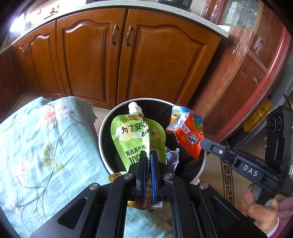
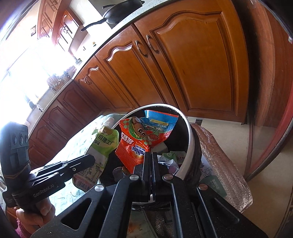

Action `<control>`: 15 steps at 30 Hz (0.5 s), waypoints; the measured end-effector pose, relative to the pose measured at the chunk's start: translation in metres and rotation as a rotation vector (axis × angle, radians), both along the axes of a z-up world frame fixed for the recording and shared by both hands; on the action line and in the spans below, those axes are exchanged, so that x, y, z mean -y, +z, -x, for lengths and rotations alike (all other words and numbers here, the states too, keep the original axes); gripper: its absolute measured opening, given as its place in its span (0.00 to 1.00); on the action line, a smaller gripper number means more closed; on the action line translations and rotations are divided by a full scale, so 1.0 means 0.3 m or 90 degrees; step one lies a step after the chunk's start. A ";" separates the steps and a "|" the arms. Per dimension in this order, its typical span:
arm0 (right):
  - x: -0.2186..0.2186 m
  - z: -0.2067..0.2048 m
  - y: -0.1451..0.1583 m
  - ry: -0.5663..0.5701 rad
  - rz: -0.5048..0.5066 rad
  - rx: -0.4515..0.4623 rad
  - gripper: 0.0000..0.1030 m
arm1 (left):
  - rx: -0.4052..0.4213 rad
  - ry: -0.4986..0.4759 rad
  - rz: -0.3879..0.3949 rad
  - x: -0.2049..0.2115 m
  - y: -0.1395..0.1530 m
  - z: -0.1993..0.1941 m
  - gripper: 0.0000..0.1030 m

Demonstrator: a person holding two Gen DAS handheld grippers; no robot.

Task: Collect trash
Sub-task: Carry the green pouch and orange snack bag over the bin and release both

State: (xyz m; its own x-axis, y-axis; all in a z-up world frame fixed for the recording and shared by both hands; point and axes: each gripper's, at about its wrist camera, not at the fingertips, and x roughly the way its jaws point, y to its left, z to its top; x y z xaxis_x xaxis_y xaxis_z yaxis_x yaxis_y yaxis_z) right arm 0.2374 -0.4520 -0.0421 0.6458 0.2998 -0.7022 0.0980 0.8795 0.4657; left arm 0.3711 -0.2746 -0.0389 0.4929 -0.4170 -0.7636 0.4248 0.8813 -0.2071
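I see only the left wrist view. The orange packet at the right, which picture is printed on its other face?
Observer: A cartoon animal on the orange snack packet, under a blue top band.
Operator: Is something already in the trash bin?
Observer: Yes, crumpled wrappers lie inside the trash bin, past the right gripper, whose jaws are shut on the packet.
Operator: What stands on the counter?
Observer: A black frying pan.

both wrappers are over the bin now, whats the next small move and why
Probably open both: the left hand-held gripper clamps the green pouch and the right hand-held gripper the orange wrapper, each above the bin, so they should drop in.
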 end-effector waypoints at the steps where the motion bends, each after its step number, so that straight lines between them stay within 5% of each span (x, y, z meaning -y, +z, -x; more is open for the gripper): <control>1: 0.001 -0.002 -0.003 0.000 0.001 -0.002 0.00 | -0.001 0.000 -0.002 0.006 -0.001 -0.002 0.03; 15: -0.017 -0.035 -0.015 0.008 0.013 -0.020 0.00 | -0.010 0.002 -0.018 0.059 -0.010 -0.021 0.03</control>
